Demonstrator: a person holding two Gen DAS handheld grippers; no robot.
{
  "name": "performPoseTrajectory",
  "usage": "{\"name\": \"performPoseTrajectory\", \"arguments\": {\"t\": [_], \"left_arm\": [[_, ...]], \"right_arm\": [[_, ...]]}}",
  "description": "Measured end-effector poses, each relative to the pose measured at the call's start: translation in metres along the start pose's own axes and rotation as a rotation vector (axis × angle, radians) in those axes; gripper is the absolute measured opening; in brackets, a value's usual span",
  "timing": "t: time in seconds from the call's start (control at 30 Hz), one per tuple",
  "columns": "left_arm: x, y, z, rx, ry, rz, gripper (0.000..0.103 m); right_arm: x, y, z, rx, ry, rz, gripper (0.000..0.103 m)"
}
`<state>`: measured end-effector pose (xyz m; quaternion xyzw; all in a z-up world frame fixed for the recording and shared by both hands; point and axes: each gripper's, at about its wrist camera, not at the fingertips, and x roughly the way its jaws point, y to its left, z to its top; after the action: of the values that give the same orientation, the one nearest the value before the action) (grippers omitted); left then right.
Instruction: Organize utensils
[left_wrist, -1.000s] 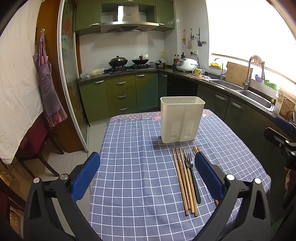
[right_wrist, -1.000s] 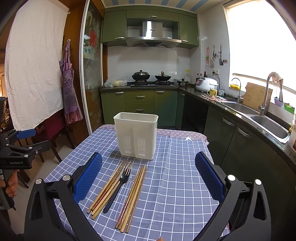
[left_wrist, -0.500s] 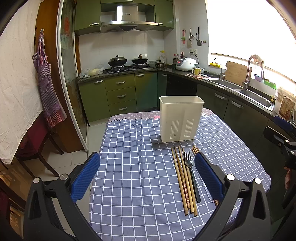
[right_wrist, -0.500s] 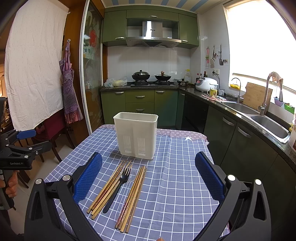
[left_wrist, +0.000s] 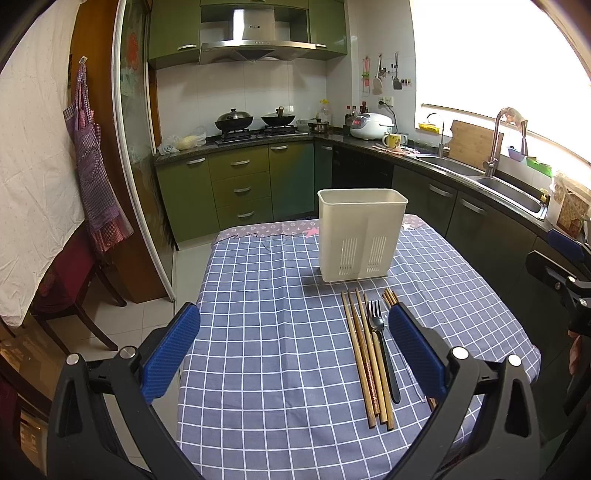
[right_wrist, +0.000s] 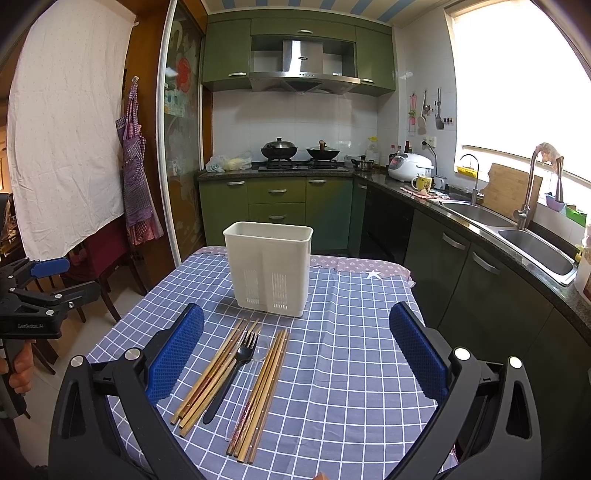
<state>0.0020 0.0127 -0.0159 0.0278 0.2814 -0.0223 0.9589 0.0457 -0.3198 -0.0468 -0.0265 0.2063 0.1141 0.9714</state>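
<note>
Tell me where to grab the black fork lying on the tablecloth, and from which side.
Take the black fork by its handle, the end nearest you, coming straight down from above with the right claw set across the handle. It lies flat with chopsticks pressed against its left side and a clear spoon to its right, so side approaches look blocked.

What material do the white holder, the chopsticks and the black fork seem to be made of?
Holder: seemingly matte cream plastic, with moulded drain slots.
Chopsticks: probably wood or bamboo; tan and brown sticks with dull sheen.
Fork: black, smooth, likely plastic; metal cannot be excluded.
</note>
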Motion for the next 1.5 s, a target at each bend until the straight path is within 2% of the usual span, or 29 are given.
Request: {"name": "performPoseTrajectory", "arguments": {"t": [0.17, 0.27, 0.43, 0.5, 0.63, 0.73, 0.8, 0.9, 0.97, 1.07, 1.23, 1.5], "left_arm": [[0.004, 0.0, -0.001, 0.002, 0.013, -0.003, 0.097], [0.014, 0.001, 0.0, -0.01, 0.047, -0.009, 0.097], [0.045, 0.001, 0.001, -0.026, 0.163, -0.023, 0.097], [0.066, 0.002, 0.002, -0.042, 0.244, -0.054, 0.097], [0.106, 0.001, 0.0, -0.079, 0.389, -0.108, 0.097], [0.125, 0.003, -0.001, -0.112, 0.456, -0.134, 0.089], [0.137, 0.005, -0.002, -0.134, 0.493, -0.136, 0.081], [0.147, 0.007, -0.003, -0.14, 0.523, -0.128, 0.076], [0.149, 0.008, -0.003, -0.134, 0.53, -0.122, 0.07], [0.152, 0.009, -0.002, -0.132, 0.542, -0.128, 0.061], [0.153, 0.01, 0.0, -0.126, 0.545, -0.135, 0.045], [0.153, 0.007, 0.0, -0.11, 0.543, -0.143, 0.044]], "right_arm": [[0.01, -0.003, 0.004, -0.007, 0.035, -0.006, 0.099], [0.022, -0.008, 0.005, -0.005, 0.083, 0.0, 0.099], [0.065, -0.019, 0.008, 0.029, 0.287, 0.051, 0.099], [0.088, -0.025, 0.007, 0.075, 0.406, 0.107, 0.099], [0.122, -0.026, 0.0, 0.114, 0.558, 0.17, 0.097], [0.152, -0.026, -0.009, 0.154, 0.691, 0.22, 0.092], [0.172, -0.026, -0.018, 0.191, 0.761, 0.254, 0.087], [0.197, -0.026, -0.028, 0.246, 0.846, 0.292, 0.07], [0.209, -0.023, -0.031, 0.263, 0.876, 0.304, 0.047], [0.225, -0.011, -0.032, 0.255, 0.915, 0.312, 0.03], [0.249, 0.017, -0.038, 0.196, 0.968, 0.289, 0.019], [0.266, 0.035, -0.049, 0.125, 1.017, 0.204, 0.016]]}}
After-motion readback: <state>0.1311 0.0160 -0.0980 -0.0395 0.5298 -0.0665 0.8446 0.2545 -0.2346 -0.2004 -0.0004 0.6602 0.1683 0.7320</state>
